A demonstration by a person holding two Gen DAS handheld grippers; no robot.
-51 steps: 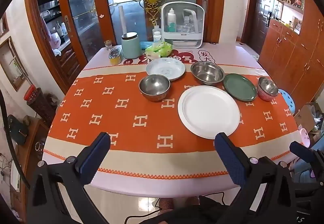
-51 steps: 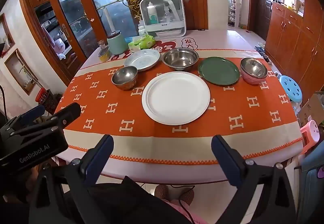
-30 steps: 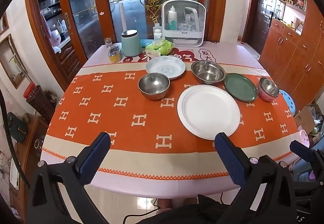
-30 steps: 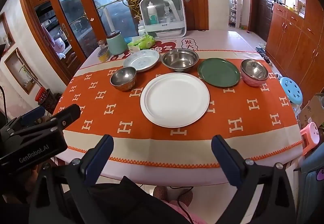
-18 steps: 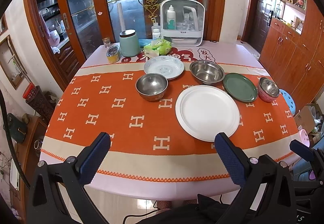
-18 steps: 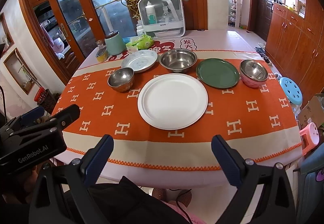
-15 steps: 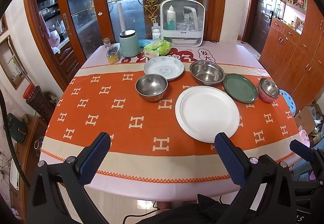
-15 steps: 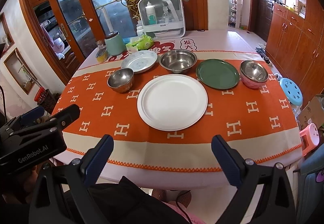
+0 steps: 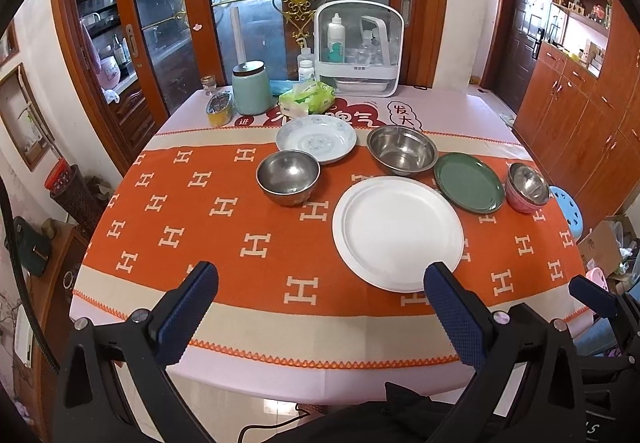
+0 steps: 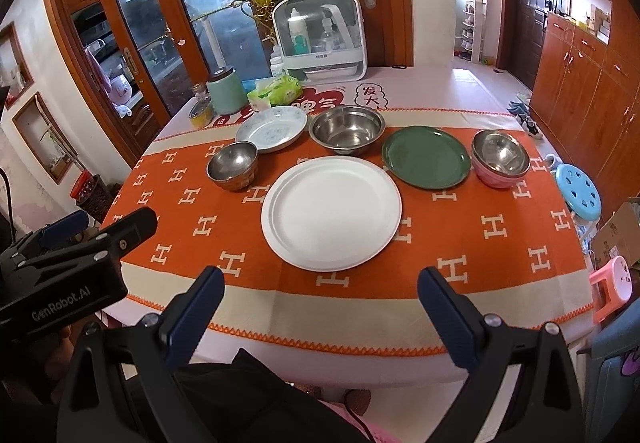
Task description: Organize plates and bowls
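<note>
A large white plate [image 9: 398,233] [image 10: 331,211] lies mid-table on the orange cloth. Behind it stand a small steel bowl [image 9: 288,176] [image 10: 232,164], a patterned white dish [image 9: 316,137] [image 10: 271,128], a big steel bowl [image 9: 402,150] [image 10: 346,128], a green plate [image 9: 469,181] [image 10: 425,155] and a steel bowl nested in a pink bowl [image 9: 527,192] [image 10: 500,158]. My left gripper [image 9: 320,275] is open and empty above the table's near edge. My right gripper [image 10: 320,279] is also open and empty, short of the white plate.
At the table's back stand a mint canister [image 9: 251,88], a yellow tin [image 9: 219,108], a green tissue pack [image 9: 307,97] and a white bottle organizer [image 9: 359,48]. A blue stool [image 10: 579,196] and a pink stool [image 10: 612,285] stand right of the table. Wooden cabinets line the right wall.
Both views have crept slightly toward the table and shifted a little, so the dishes sit slightly lower and more leftward. No dish has moved and both grippers stay open.
</note>
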